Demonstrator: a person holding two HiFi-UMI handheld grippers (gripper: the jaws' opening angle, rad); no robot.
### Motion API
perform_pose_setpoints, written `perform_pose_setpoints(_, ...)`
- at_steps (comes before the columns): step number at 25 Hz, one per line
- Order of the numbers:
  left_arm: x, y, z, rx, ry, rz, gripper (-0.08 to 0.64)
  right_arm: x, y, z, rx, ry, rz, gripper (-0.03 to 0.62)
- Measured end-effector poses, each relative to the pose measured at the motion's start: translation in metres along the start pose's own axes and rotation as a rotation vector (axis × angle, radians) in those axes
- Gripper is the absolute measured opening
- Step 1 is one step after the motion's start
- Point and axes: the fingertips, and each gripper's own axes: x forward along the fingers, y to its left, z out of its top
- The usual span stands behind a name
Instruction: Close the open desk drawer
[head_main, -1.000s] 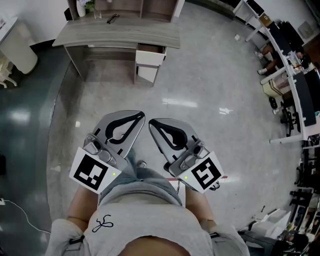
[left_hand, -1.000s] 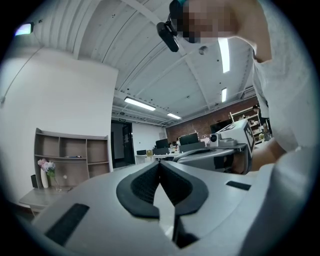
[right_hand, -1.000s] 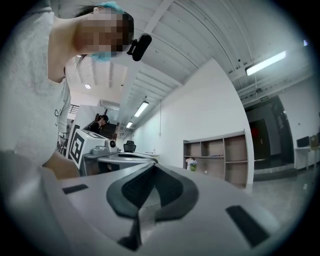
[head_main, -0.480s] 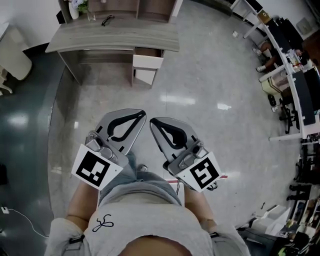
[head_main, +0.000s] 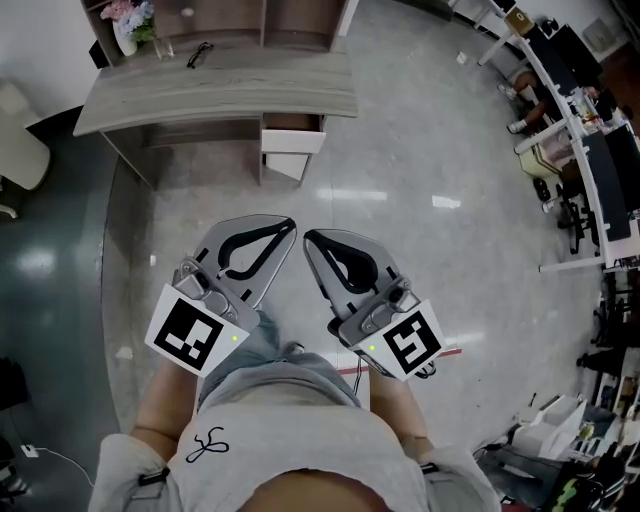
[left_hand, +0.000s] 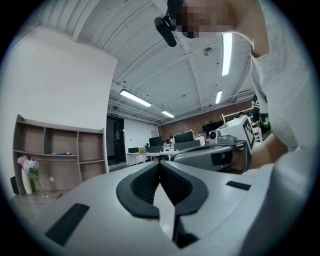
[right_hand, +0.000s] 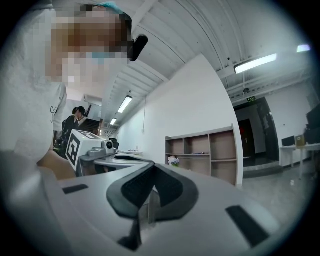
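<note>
Left gripper (head_main: 288, 224) & right gripper (head_main: 308, 237) are carried at waist, jaws together, empty; open drawer (head_main: 292, 140) under desk (head_main: 200, 95) lies well apart, so approach prob. pending.

Left gripper (left_hand: 160, 163): jaws together, black pads (left_hand: 142, 186) meet at tips, nothing between. Grey gripper body fills lower frame. Right gripper (left_hand: 177, 156) just beside, at right, marker cube (left_hand: 248, 131) at its rear. Person's forearm (left_hand: 267, 150) and white shirt (left_hand: 287, 80) along right edge. Open shelf unit (left_hand: 60, 160) against white wall at left; flowers (left_hand: 26, 169) in vase at its left end. Distant desks with monitors (left_hand: 165, 142) at centre. Ceiling light strips (left_hand: 135, 98) overhead.
</note>
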Motion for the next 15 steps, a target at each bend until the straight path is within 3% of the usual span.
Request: perform_pose_setpoints(15, 0.021, 0.078, -0.011, 0.033, -0.029, -0.089, 0.011, 0.073, -0.041, -0.002, 0.006, -0.004, -0.102, 0.008)
